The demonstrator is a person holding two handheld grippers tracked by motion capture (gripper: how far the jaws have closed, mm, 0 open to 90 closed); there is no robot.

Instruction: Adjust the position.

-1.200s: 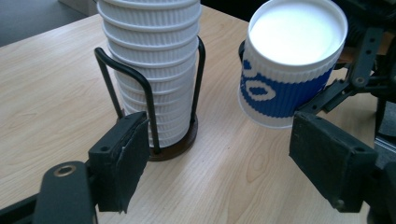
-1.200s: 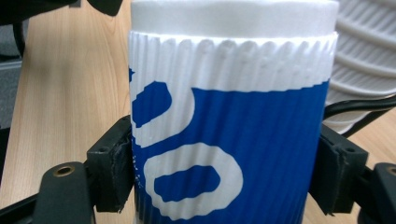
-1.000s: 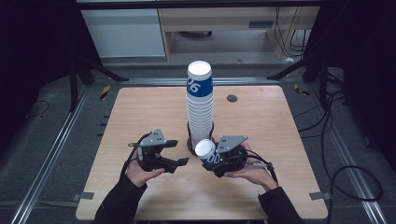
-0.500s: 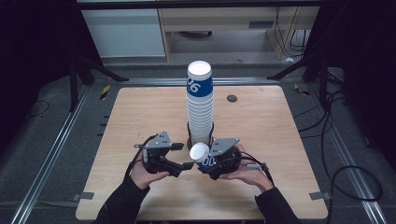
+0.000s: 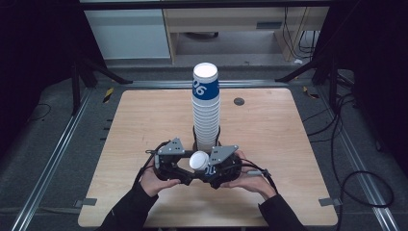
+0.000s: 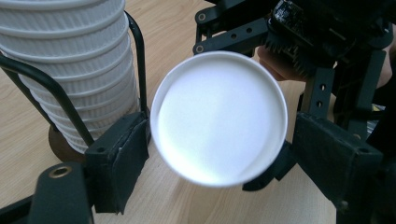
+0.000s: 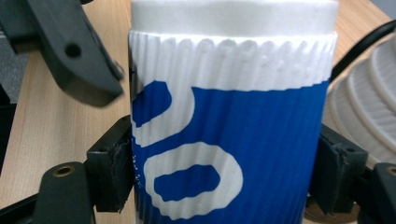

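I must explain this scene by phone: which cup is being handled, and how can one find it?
Start at the tall cup stack mid-table. Just in front of its base, the right gripper is shut on a single cup. Unlike the stacked cups, it lies tilted on its side, blue-and-white.

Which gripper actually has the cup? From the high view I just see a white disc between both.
Observer: The right gripper. Both its pads press the sides of the blue-and-white ribbed cup.
Operator: And the left one?
Observer: The left gripper has just been opening. The cup's white round end sits between its jaws, with a gap at one pad.
Operator: Anything close by?
Observer: The stack of cups stands in a black wire holder right beside one left jaw.
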